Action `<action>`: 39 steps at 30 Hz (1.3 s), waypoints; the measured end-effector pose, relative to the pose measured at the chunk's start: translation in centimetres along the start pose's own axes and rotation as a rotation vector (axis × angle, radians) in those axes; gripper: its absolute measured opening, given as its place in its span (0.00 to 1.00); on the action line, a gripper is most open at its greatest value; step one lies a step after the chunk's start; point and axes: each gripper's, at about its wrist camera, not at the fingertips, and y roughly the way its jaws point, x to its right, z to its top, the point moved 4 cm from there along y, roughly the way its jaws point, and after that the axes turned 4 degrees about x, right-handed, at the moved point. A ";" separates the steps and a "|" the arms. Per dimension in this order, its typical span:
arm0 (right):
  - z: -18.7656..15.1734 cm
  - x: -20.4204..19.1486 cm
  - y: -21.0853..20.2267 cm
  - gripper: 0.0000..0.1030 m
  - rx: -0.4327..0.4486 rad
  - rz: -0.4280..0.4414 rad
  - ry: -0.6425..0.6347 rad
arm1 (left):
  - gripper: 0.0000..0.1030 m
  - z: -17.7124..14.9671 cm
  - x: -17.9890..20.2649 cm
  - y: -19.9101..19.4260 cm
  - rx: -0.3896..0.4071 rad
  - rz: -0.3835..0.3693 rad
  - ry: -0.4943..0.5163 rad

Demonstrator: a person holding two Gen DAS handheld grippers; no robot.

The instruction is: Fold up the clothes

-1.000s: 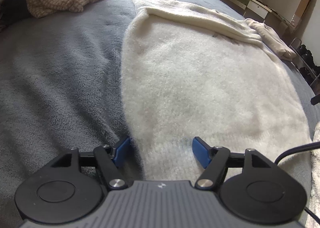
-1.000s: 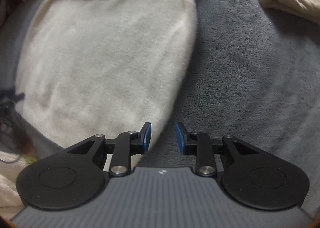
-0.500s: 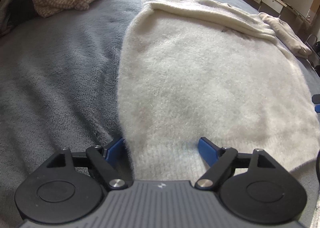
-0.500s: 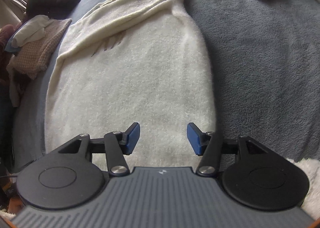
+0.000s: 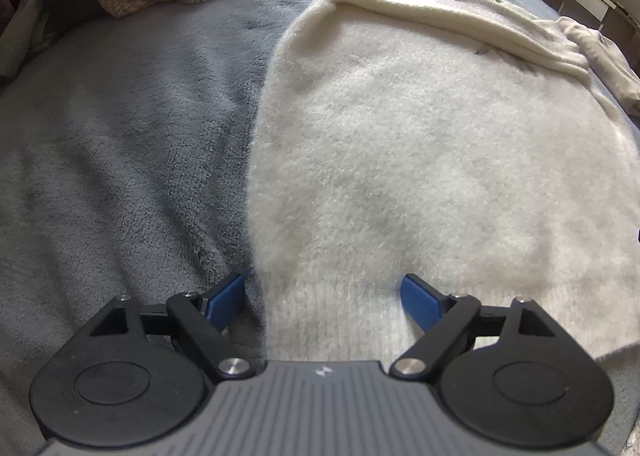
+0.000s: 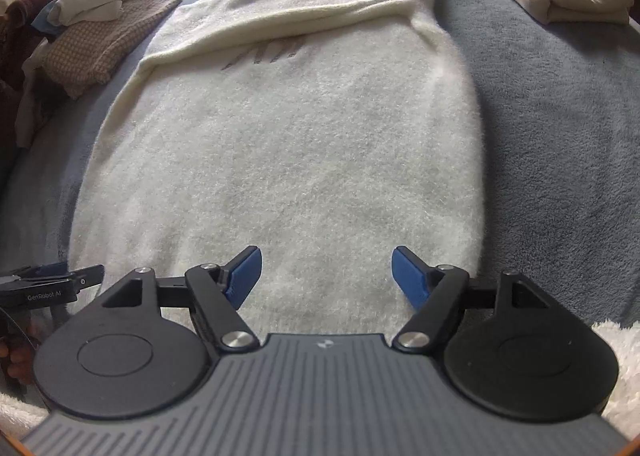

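Flat on the grey blanket (image 5: pixel 120 144) lies the cream sweater (image 5: pixel 420 144), its hem nearest both tools. Left gripper (image 5: pixel 326 298) spreads wide across the hem's left corner, one finger on blanket. Right gripper (image 6: pixel 326 276), likewise released, hovers over the hem's right part.

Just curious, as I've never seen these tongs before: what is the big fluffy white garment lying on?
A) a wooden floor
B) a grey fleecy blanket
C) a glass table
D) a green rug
B: the white garment lies spread flat on a grey fleecy blanket.
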 end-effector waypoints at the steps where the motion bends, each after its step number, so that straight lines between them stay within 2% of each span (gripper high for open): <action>1: 0.1 0.0 0.0 0.74 0.002 0.005 -0.002 | 0.84 0.1 0.0 -0.2 0.000 0.005 0.007; 11: 0.4 0.0 -0.5 0.74 0.040 0.043 0.024 | 0.84 1.5 -0.3 -3.1 0.063 0.059 0.051; 17: 0.4 0.3 -0.7 0.74 0.044 0.042 0.036 | 0.84 0.7 0.1 -2.8 0.031 0.000 -0.018; 23: 0.3 0.7 -0.5 0.75 0.035 0.048 0.081 | 0.84 -0.5 0.9 -2.7 0.035 -0.084 -0.015; 29: 0.3 0.8 -0.3 0.76 0.031 0.040 0.090 | 0.84 -1.4 0.4 -3.1 0.042 -0.083 -0.021; 34: 0.2 0.6 -0.2 0.77 0.028 0.035 0.080 | 0.83 -2.6 0.1 -3.0 0.024 -0.133 -0.013; 39: 0.2 0.1 0.0 0.77 0.027 0.018 0.047 | 0.74 -3.4 -0.3 -3.1 0.032 -0.153 0.010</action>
